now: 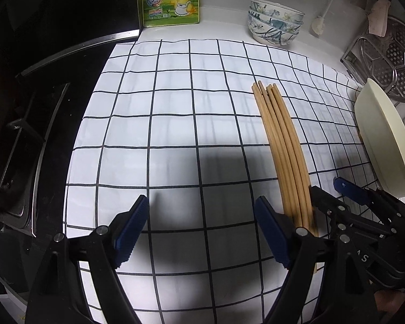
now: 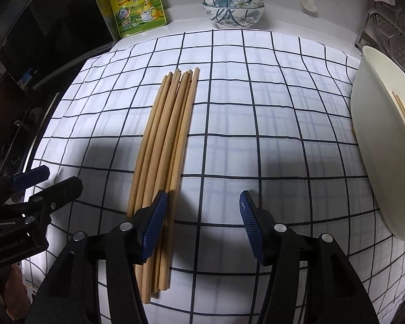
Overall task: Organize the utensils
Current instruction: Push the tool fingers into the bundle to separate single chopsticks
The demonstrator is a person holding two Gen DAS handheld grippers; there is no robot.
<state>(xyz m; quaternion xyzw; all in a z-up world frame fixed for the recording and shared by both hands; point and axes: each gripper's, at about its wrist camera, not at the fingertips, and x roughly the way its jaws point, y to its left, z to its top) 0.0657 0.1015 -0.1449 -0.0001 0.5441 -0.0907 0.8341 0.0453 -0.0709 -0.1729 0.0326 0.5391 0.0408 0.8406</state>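
Several wooden chopsticks (image 2: 167, 140) lie in a tight bundle on a white cloth with dark grid lines (image 2: 256, 108), their tips pointing away. My right gripper (image 2: 202, 202) stands open just above the cloth. Its left finger (image 2: 154, 224) hangs over the near end of the bundle, and only bare cloth shows in the rest of the gap. In the left wrist view the chopsticks (image 1: 280, 148) run just right of my left gripper (image 1: 202, 208), which is open over bare cloth. The right gripper (image 1: 328, 189) sits on the bundle's other side.
A tilted cream basin (image 2: 386, 148) at the cloth's right edge holds a few chopsticks. Three stacked floral bowls (image 2: 232, 5) and a yellow-green seasoning bag (image 2: 137, 10) stand at the back. A metal steamer rack (image 1: 388, 59) is far right, a black stove (image 1: 27, 108) on the left.
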